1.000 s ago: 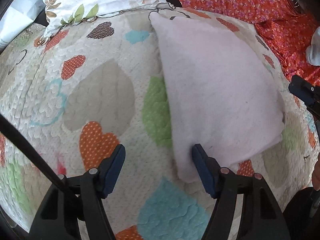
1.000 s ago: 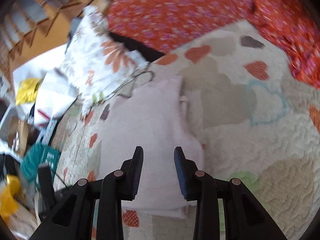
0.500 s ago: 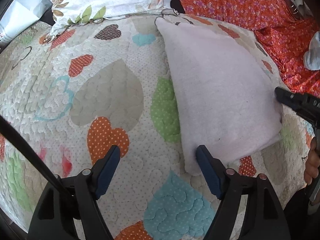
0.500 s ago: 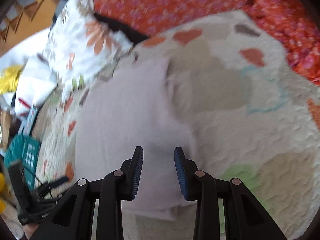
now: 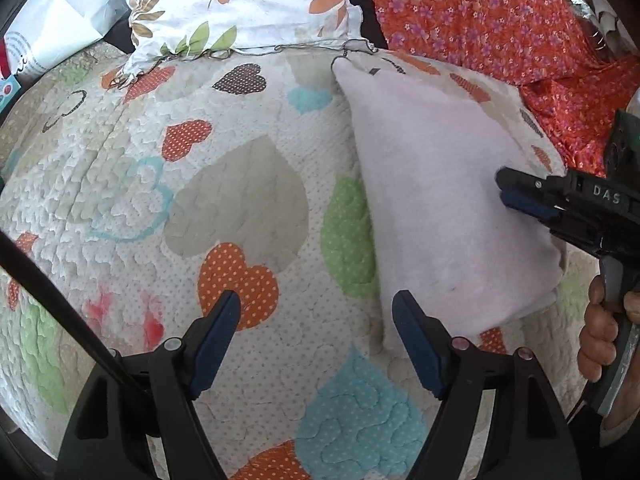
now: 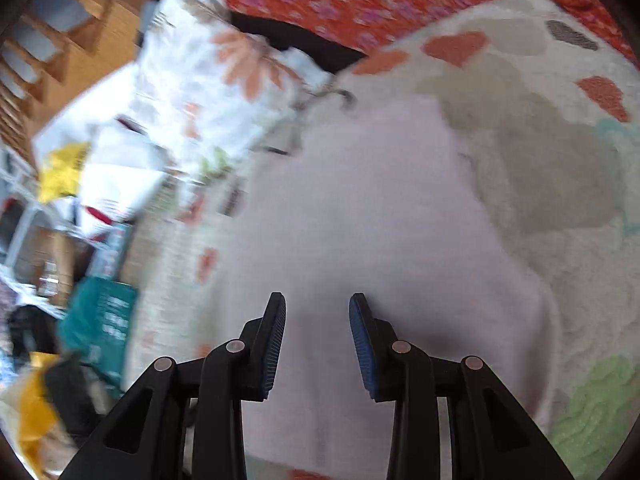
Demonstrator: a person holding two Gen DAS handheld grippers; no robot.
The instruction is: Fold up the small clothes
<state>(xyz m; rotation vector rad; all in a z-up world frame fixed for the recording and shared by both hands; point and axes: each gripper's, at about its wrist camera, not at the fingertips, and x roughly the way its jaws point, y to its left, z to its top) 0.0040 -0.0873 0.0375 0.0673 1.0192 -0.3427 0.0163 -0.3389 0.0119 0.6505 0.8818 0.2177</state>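
A folded pale pink cloth (image 5: 440,200) lies flat on the heart-patterned quilt (image 5: 200,184), at the right of the left wrist view. My left gripper (image 5: 316,320) is open and empty, hovering over the quilt just left of the cloth's near corner. My right gripper (image 5: 505,190) reaches in from the right over the cloth's right part. In the right wrist view the right gripper (image 6: 317,320) is partly open and empty, right above the cloth (image 6: 380,220), which fills the blurred middle of that view.
A white floral pillow (image 5: 240,4) lies at the quilt's far edge. An orange flowered fabric (image 5: 500,20) covers the far right. The right wrist view shows clutter beyond the bed's left edge, with a teal bag (image 6: 100,320) and yellow items (image 6: 60,172).
My right gripper has moved in over the cloth from its right edge. My left gripper has drawn back and left, off the cloth's near corner. Both stayed empty.
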